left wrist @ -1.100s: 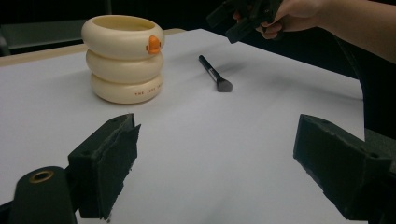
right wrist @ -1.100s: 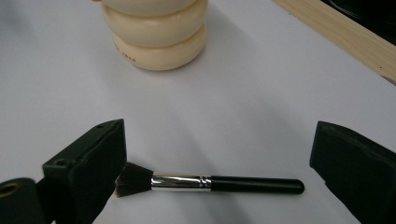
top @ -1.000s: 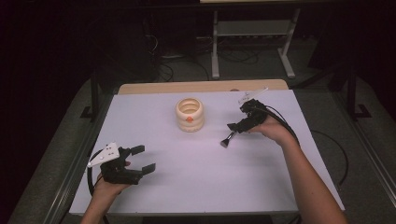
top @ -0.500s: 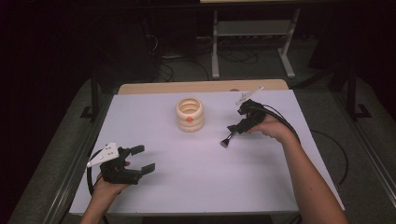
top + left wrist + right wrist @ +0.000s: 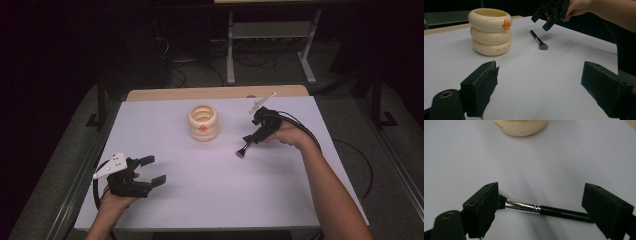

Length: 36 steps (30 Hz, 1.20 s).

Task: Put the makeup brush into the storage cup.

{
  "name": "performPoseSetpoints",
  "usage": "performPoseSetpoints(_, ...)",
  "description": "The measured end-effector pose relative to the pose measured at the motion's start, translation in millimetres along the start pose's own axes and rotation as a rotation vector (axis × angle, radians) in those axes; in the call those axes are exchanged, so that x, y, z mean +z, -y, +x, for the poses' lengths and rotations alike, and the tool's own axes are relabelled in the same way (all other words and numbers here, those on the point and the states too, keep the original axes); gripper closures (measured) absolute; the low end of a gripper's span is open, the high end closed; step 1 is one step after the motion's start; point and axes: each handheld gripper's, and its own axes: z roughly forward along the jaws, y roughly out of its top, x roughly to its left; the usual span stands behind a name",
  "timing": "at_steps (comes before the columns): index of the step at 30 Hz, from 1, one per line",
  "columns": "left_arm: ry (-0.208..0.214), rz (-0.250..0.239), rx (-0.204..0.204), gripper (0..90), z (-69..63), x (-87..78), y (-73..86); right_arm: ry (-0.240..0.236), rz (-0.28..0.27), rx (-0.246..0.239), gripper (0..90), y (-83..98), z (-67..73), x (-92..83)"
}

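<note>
A black makeup brush (image 5: 244, 148) with a silver ferrule lies flat on the white table (image 5: 210, 200), right of a cream ring-stacked holder (image 5: 203, 122) that bears an orange duck mark. My right gripper (image 5: 253, 136) hovers just over the brush, open. In the right gripper view the brush (image 5: 544, 210) lies crosswise between the wide-apart jaws, bristle end at the left jaw. My left gripper (image 5: 153, 169) rests near the front left of the table, open and holding nothing. From the left gripper view I see the holder (image 5: 490, 31), the brush (image 5: 538, 40) and the right gripper (image 5: 542, 21) above it.
The table has bare white surface across its middle and front. Its wooden back edge (image 5: 215, 93) shows behind the holder. Cables trail from both grippers. A dark floor and a metal stand (image 5: 270, 45) lie beyond the table.
The right hand has shifted very slightly left over the brush. The brush, the holder and the left gripper have stayed put.
</note>
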Motion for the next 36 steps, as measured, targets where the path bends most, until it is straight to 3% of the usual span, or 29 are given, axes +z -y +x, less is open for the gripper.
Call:
performPoseSetpoints(7, -0.003, -0.002, -0.004, 13.2, -0.1, -0.6, -0.1, -0.003, 0.040, -0.036, 13.8, 0.7, -0.9, 6.7)
performPoseSetpoints(8, -0.001, 0.001, 0.000, 13.2, 0.3, -0.4, 0.1, -0.007, 0.061, -0.060, 13.9, 0.9, -0.8, 9.8)
performPoseSetpoints(36, 0.000, -0.002, -0.002, 13.3, 0.7, -0.5, 0.4, -0.028, 0.135, -0.120, 16.5, 2.9, -9.0, 28.9)
